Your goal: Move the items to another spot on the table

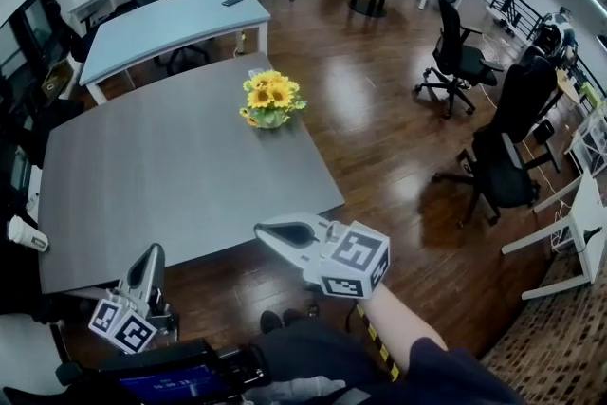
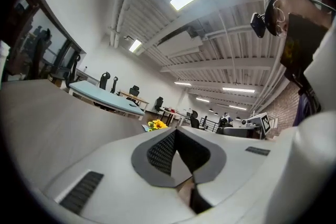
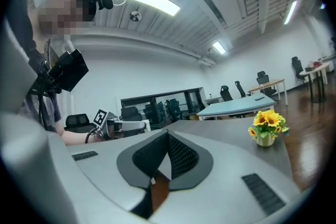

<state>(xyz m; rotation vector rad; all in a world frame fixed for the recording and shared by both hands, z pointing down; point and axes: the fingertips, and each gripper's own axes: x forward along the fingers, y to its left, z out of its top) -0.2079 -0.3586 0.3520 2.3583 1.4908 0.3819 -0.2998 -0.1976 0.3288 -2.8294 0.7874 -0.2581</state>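
As seen from the head view, a pot of yellow sunflowers point(image 1: 271, 100) stands upright near the far right edge of the grey table point(image 1: 171, 175), with nothing beside it. The left gripper point(image 1: 152, 251) sits off the table's near edge, low in the frame, its marker cube towards the person. The right gripper point(image 1: 264, 229) is held over the wooden floor point(image 1: 379, 109), just off the table's near right corner, and points left. Both are well apart from the flowers. A pale blue table point(image 1: 171, 19) and several black office chairs point(image 1: 460, 57) stand beyond.

Left gripper view: the two jaws are pressed together, tip to tip, with nothing between them. The grey table top point(image 2: 52, 123) stretches away on the left. The sunflowers point(image 2: 156, 125) show small and distant, just left of the jaw tips. The right gripper's marker cube point(image 2: 262, 122) shows at the right, and the person's torso fills the upper right.

Right gripper view: the jaws are likewise pressed together and empty. The sunflowers point(image 3: 268, 126) stand on the grey table point(image 3: 226, 134) to the right of the tips, well apart from them. The left gripper point(image 3: 113, 124) lies level at the left, by the person's forearm.
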